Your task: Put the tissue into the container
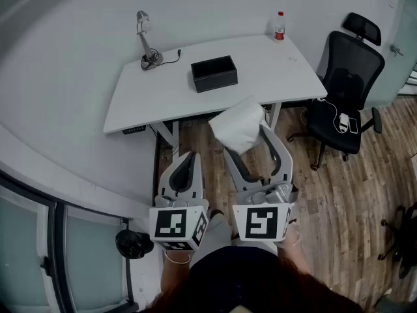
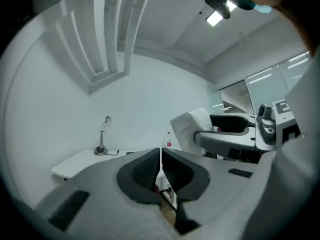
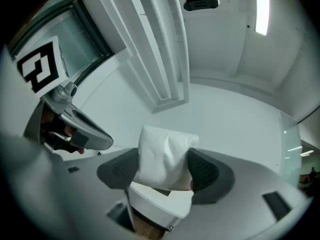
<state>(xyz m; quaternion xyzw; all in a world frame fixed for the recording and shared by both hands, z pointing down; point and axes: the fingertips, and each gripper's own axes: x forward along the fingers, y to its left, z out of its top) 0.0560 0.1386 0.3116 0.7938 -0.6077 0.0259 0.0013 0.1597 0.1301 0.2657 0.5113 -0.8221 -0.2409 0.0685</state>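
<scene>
A white, soft tissue pack (image 1: 238, 124) hangs in the air in front of the desk, with my right gripper (image 1: 246, 139) shut on it. In the right gripper view the tissue pack (image 3: 162, 156) fills the gap between the dark pads (image 3: 205, 171) and sticks out past them. The black open box-shaped container (image 1: 214, 73) stands on the white desk (image 1: 156, 90), beyond the tissue and apart from it. My left gripper (image 1: 187, 162) is beside the right one, lower left of the tissue, jaws shut on nothing (image 2: 161, 159). From the left gripper view the tissue pack (image 2: 192, 129) shows at right.
A desk lamp (image 1: 148, 44) stands at the desk's far left, with a red-capped bottle (image 1: 279, 26) at its far right corner. A black office chair (image 1: 345, 90) is to the right of the desk on the wood floor. A glass partition (image 1: 26, 253) runs along the left.
</scene>
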